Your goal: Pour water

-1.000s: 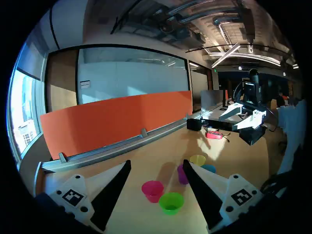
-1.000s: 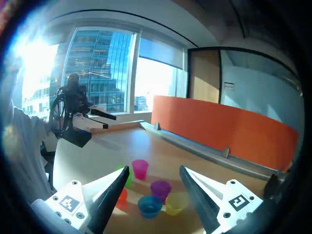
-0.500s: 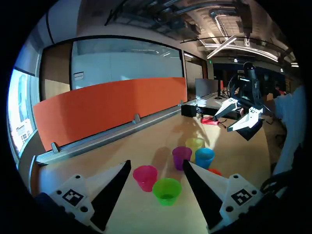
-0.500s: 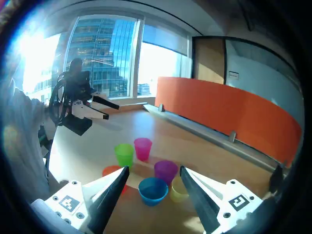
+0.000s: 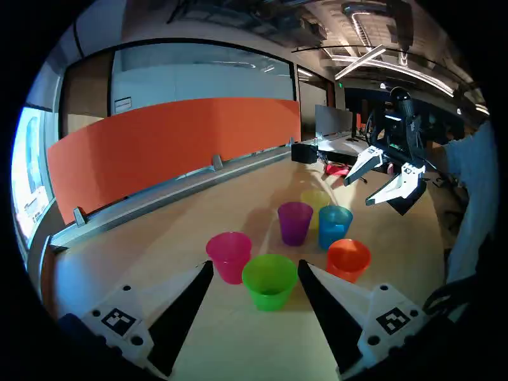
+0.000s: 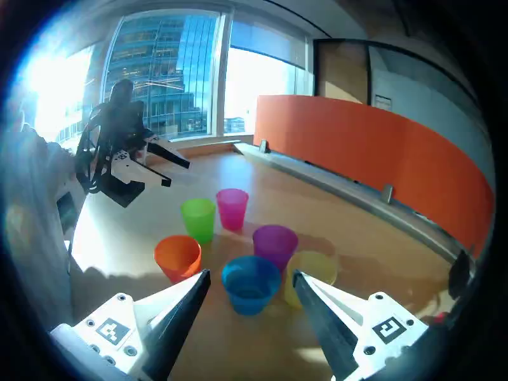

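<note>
The green cup (image 5: pixel 270 281) and blue cup (image 6: pixel 251 284) stand close together on the table (image 5: pixel 159 235). The left claw (image 5: pixel 254 263) and right claw (image 6: pixel 251 273) are both wide apart, one aimed at each cup, likely ready to grab and pour.

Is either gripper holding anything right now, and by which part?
Nothing is held: the left gripper and the right gripper are both open and empty.
</note>
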Demonstrator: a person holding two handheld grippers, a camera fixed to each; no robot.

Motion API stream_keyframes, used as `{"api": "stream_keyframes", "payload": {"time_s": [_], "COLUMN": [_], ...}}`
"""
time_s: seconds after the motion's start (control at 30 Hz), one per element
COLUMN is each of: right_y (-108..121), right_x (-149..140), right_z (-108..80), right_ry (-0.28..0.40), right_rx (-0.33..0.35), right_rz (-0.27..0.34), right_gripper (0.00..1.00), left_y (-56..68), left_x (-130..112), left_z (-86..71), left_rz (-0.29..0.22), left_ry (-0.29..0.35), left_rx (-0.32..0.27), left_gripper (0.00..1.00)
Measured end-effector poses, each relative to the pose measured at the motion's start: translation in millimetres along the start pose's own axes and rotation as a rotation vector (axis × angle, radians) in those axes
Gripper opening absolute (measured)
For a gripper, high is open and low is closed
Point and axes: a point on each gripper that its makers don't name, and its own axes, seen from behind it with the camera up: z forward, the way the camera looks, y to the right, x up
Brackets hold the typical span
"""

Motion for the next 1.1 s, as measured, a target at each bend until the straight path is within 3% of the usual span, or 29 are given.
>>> {"api": "stream_keyframes", "payload": {"time_s": [0.5,1.1], "right_y": [-0.8,0.8], "right_x": [-41.5,-53.8], "right_z": [14.1,36.4], "right_ry": [-0.071,-0.086], "right_rx": [0.002,0.004], "right_rz": [0.007,0.011], "right_gripper": [1.00,1.00], "left_y": [11.4,15.6], "left_x": [-43.6,-65.1], "left_z": [13.7,34.3], "left_rz": [0.011,0.018], "left_ry": [-0.090,-0.141], "left_rx": [-0.045,-0.076], "left_gripper": [0.99,0.99]}}
